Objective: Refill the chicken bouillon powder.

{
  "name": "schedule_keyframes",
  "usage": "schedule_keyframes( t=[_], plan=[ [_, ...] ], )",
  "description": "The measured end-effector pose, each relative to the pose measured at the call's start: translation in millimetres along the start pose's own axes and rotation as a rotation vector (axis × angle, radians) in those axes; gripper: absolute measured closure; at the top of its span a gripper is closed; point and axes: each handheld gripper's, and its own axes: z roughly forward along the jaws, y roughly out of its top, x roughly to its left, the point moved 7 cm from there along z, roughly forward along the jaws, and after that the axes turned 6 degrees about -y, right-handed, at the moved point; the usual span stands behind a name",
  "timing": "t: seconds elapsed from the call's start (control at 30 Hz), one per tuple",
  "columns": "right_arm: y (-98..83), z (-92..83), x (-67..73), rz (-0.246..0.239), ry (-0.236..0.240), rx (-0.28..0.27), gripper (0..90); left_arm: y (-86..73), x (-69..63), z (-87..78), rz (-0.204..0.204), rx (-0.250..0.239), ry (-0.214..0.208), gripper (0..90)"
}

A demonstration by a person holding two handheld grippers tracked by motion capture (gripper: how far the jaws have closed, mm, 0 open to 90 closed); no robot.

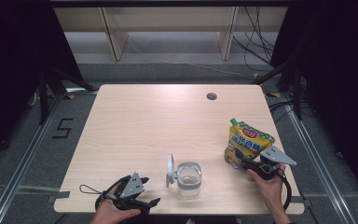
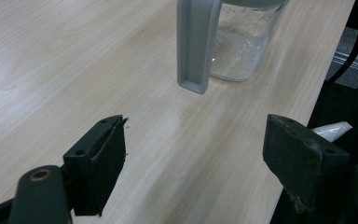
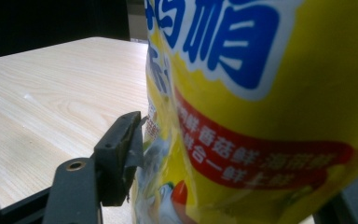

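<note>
On the table [image 1: 135, 121], your yellow pouch [image 1: 247, 142] stands upright at the right of the high view, its long axis vertical; the lidded jar [image 1: 188, 177] sits lower centre, left of it; your right tongs [image 1: 240, 158] straddle the pouch's base, jaws narrowing, not clearly clamped; your left tongs [image 1: 153, 202] gape apart, empty, near the jar.

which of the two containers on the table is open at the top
The clear jar near the front edge: its grey lid is flipped up at its left side. The yellow pouch, standing between the right gripper's jaws, keeps its green cap on.
</note>
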Motion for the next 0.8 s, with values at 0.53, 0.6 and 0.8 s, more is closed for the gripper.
schedule_keyframes(
  t=[0.53, 0.6, 0.8],
  plan=[
    [-3.5, -1.6, -2.2, -0.008, 0.039, 0.012, 35.9, -0.7, 0.6, -0.7, 0.007, 0.013, 0.007, 21.0],
    [-5.0, -0.5, -1.7, 0.026, 0.042, 0.003, 34.9, -1.1, 1.6, -0.5, 0.011, 0.015, 0.014, 21.1],
    [-7.0, 0.8, -4.3, 0.062, 0.071, -0.008, 33.6, -0.8, 0.5, -0.3, 0.006, 0.010, 0.007, 21.1]
  ],
)
